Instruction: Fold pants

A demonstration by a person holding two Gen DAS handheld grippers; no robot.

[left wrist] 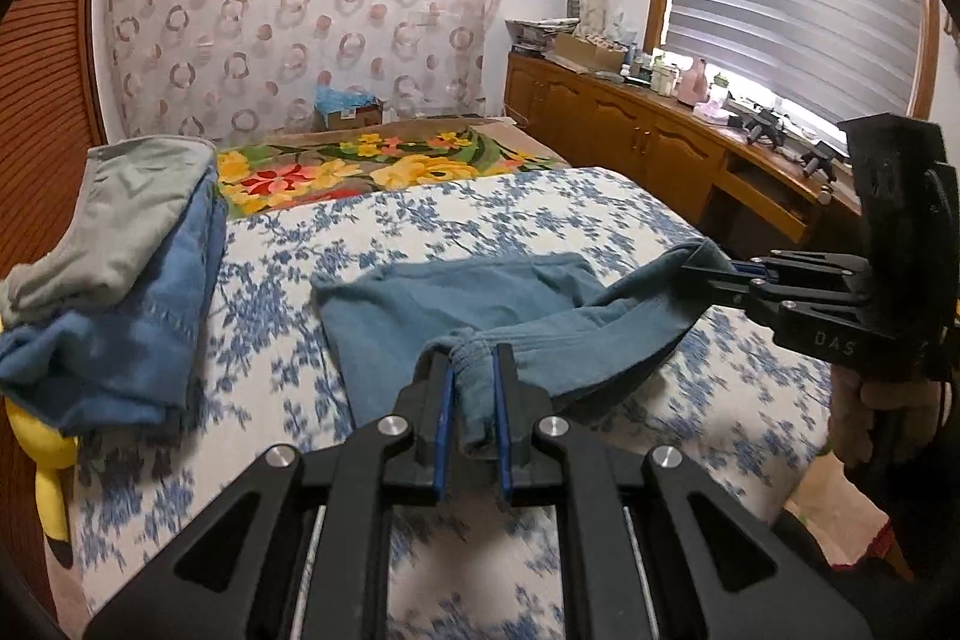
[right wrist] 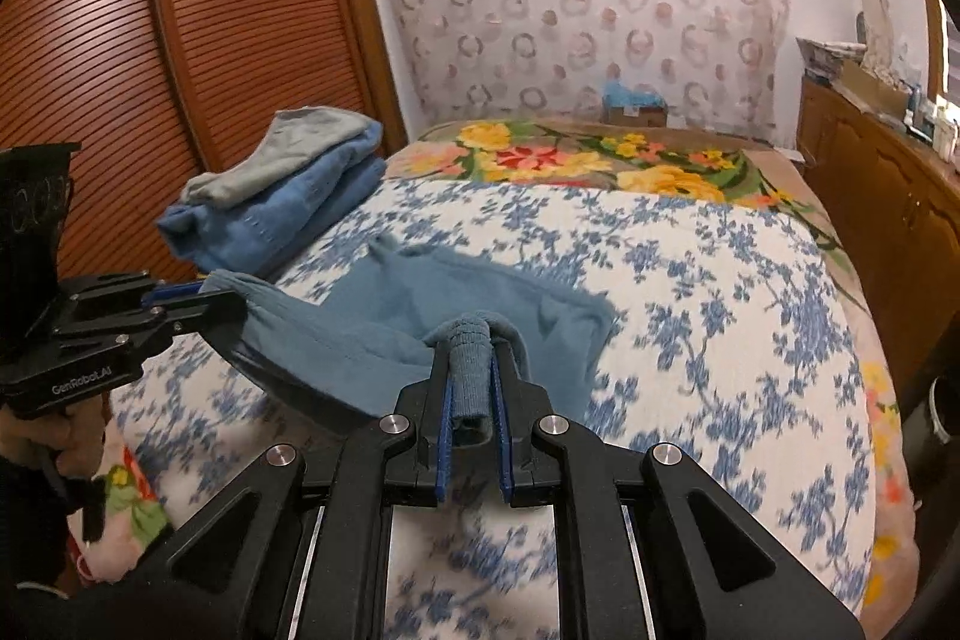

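Nearest the lens, the left gripper point(left wrist: 473, 370) has its blue-padded fingers pinched on a bunched hem of the teal pants point(left wrist: 456, 304), the cloth wadded between the pads and lifted off the bed. The right gripper point(right wrist: 471, 358) pinches a rolled edge of the same pants point(right wrist: 420, 304) in the same way. Each tool shows in the other's view, held level at the side and clamping its own corner: the right gripper point(left wrist: 729, 274) at the right, the left gripper point(right wrist: 198, 295) at the left, with a hand point(right wrist: 60, 442) wrapped round its handle below. The pants hang between the two grips in a slack fold, and the far part lies flat on the blue-flowered bedspread point(left wrist: 540, 208).

To the left, near the bed's edge, sits a stack of folded clothes point(left wrist: 120, 280), grey on top of blue, well apart from the pants. Beyond the bedspread lies a bright floral blanket point(left wrist: 360, 166). A wooden cabinet point(left wrist: 630, 130) runs along the right side, and the bedspread right of the pants lies bare.
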